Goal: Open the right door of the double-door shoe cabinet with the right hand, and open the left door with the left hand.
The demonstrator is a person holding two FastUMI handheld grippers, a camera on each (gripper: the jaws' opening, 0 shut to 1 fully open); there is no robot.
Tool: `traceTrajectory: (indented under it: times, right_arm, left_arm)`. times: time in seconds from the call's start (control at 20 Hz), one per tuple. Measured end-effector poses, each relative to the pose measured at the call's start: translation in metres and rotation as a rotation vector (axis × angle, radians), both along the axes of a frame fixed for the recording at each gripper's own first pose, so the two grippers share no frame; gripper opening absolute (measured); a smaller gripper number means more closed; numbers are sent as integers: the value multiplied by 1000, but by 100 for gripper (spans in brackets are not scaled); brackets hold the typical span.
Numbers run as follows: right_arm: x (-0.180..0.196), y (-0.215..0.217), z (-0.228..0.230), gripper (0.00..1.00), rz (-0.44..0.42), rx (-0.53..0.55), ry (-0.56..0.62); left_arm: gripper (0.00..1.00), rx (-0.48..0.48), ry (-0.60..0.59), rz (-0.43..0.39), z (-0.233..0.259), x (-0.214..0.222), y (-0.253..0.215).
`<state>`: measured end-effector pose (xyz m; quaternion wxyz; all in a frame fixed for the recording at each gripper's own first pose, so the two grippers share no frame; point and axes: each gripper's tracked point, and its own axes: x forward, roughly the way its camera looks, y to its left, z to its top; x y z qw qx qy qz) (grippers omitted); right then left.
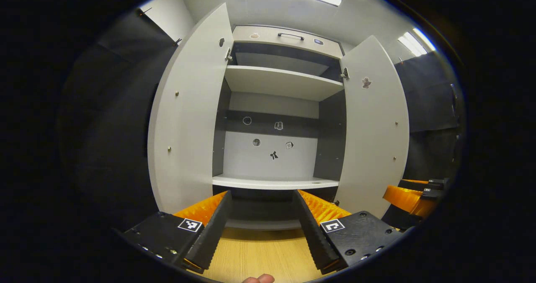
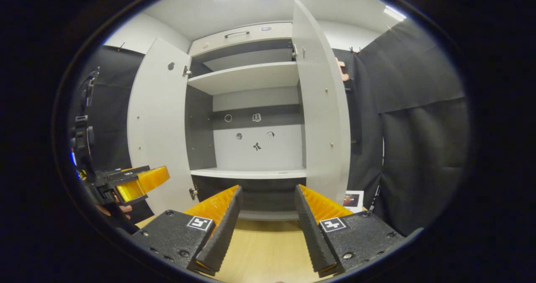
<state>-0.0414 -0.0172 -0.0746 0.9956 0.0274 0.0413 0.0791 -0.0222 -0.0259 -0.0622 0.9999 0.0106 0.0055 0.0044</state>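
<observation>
The white shoe cabinet (image 1: 274,82) stands ahead with both doors swung wide. In the left gripper view its left door (image 1: 188,119) and right door (image 1: 374,128) flank the bare shelves. My left gripper (image 1: 261,222) is open in front of the cabinet's base, holding nothing, and my right gripper (image 1: 412,197) shows at the right edge beside the right door. In the right gripper view the left door (image 2: 157,124) and right door (image 2: 322,107) also stand wide, my right gripper (image 2: 268,218) is open and empty, and the left gripper (image 2: 138,182) hovers near the left door.
Black cloth walls (image 2: 418,119) close in on both sides of the cabinet. A light wooden floor (image 1: 261,249) runs up to the cabinet's base. A drawer front with a dark handle (image 1: 290,35) tops the cabinet. A small picture card (image 2: 351,200) leans near the right door's foot.
</observation>
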Motion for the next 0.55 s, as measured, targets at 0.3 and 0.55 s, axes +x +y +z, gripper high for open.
traceTrajectory:
  times: [0.3,0.55]
  right_arm:
    - [0,5,2,82,0,-8,-1]
    - [-5,11,6,79,16,-32,-18]
  left_arm:
    - [87,-2,-7,8,4,-2,5]
    - [87,9,-12,11,7,-5,6]
